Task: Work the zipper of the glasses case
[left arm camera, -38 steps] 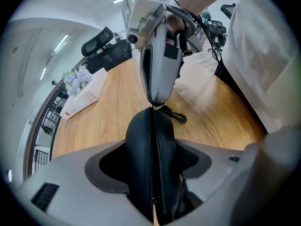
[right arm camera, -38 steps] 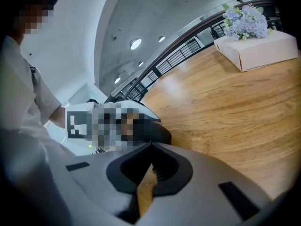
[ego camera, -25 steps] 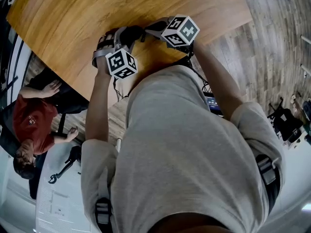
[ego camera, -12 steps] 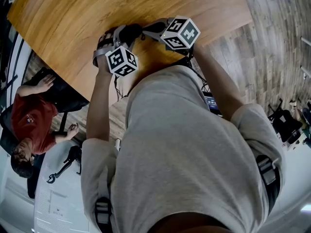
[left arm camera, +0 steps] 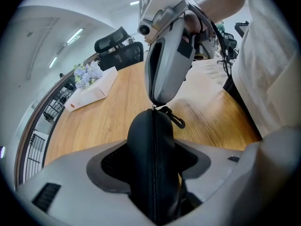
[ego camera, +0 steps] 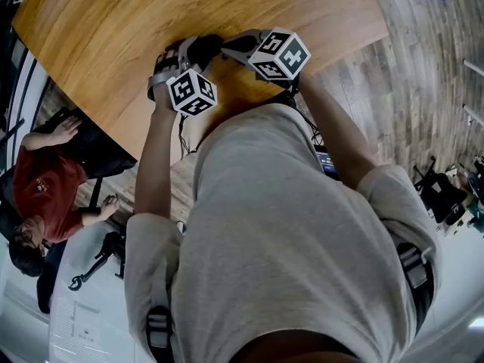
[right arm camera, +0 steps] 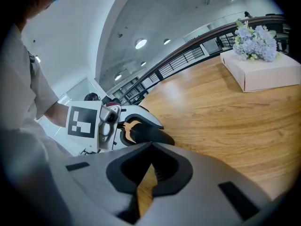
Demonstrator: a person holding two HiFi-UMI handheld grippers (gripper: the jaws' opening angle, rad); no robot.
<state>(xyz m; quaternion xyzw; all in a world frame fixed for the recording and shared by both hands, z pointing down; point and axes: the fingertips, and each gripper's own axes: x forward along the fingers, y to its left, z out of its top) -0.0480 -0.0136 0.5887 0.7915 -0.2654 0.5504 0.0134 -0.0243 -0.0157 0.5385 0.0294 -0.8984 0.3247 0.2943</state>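
**Left hand-held gripper clamps a black glasses case**

Left hand-held gripper [left arm camera: 155, 150] grips the black glasses case [left arm camera: 151, 131] between its two grey jaws, which press on the case's sides. The case stands on end, with its closed zipper [left arm camera: 154, 173] running straight up the middle, facing the camera. At the top end of the zipper, the right hand-held gripper [right arm camera: 149, 144] comes down with its jaws clenched tight – its tips meet right at the zipper's end, though whether they pinch the pull is too small to tell. A small black clip [left arm camera: 178, 122] hangs just beside that spot. Beneath lies a wooden tabletop [left arm camera: 108, 121]. Farther back on it sit a white box [left arm camera: 91, 94] and pale flowers [left arm camera: 87, 74].
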